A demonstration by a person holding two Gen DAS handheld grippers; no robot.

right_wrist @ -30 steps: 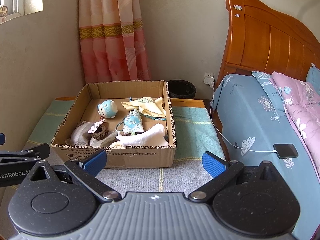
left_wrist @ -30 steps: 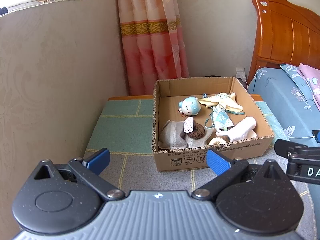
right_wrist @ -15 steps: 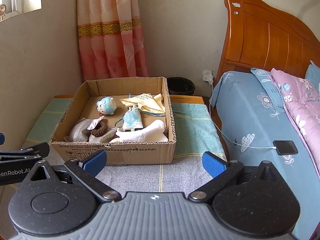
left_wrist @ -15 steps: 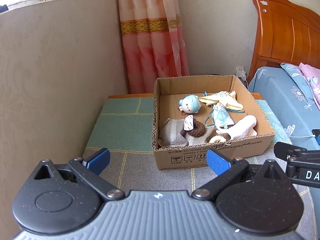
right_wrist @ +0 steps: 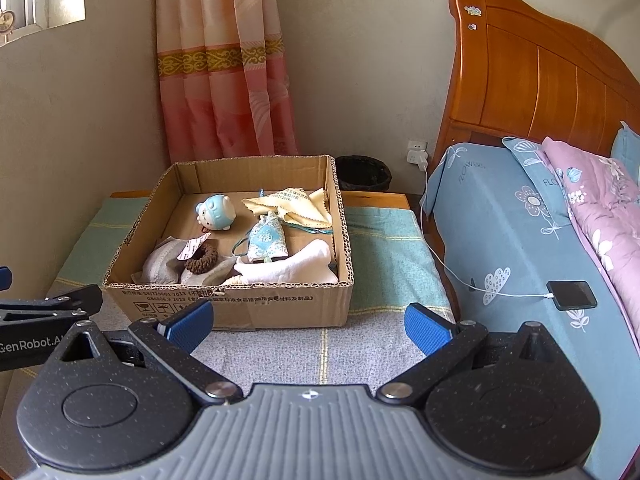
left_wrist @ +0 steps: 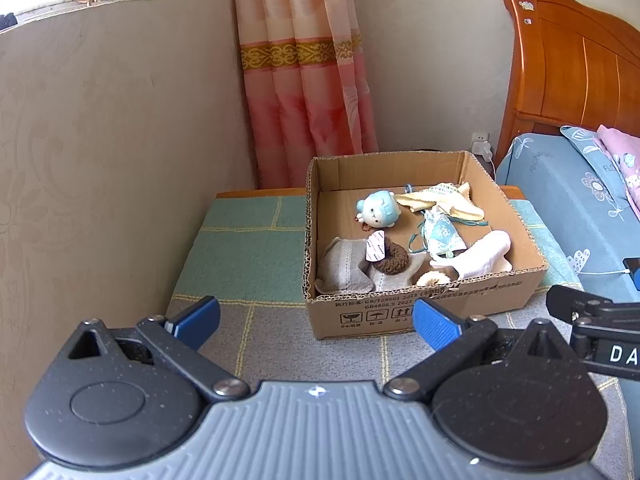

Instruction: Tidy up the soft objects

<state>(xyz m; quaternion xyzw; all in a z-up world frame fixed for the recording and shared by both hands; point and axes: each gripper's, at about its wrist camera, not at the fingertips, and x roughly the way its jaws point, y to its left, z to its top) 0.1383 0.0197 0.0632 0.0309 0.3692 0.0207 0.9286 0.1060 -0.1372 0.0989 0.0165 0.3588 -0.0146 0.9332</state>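
Observation:
An open cardboard box (left_wrist: pixel 424 312) (right_wrist: pixel 248 304) stands on a cloth-covered table. Inside lie a pale blue plush toy (left_wrist: pixel 378 211) (right_wrist: pixel 216 212), a yellow cloth (left_wrist: pixel 440 202) (right_wrist: pixel 294 206), a blue patterned pouch (left_wrist: pixel 442 234) (right_wrist: pixel 266 242), a brown scrunchie (left_wrist: pixel 394 257) (right_wrist: pixel 201 258), grey socks (left_wrist: pixel 344 268) (right_wrist: pixel 164 260) and a white sock (left_wrist: pixel 486 258) (right_wrist: pixel 288 268). My left gripper (left_wrist: pixel 316 320) hangs open in front of the box, nothing between its fingers. My right gripper (right_wrist: pixel 308 322) is open too, short of the box's front wall.
The table's green and grey checked cloth (left_wrist: pixel 248 248) (right_wrist: pixel 384 256) lies around the box. A wall (left_wrist: pixel 100 160) stands close on the left, a curtain (left_wrist: pixel 300 80) behind. To the right is a bed (right_wrist: pixel 520 240) with a charging phone (right_wrist: pixel 572 295). A black bin (right_wrist: pixel 362 172) sits behind the table.
Both grippers have drawn back a little from the box, which now looks slightly smaller and farther. Both stayed open and the box contents have not moved.

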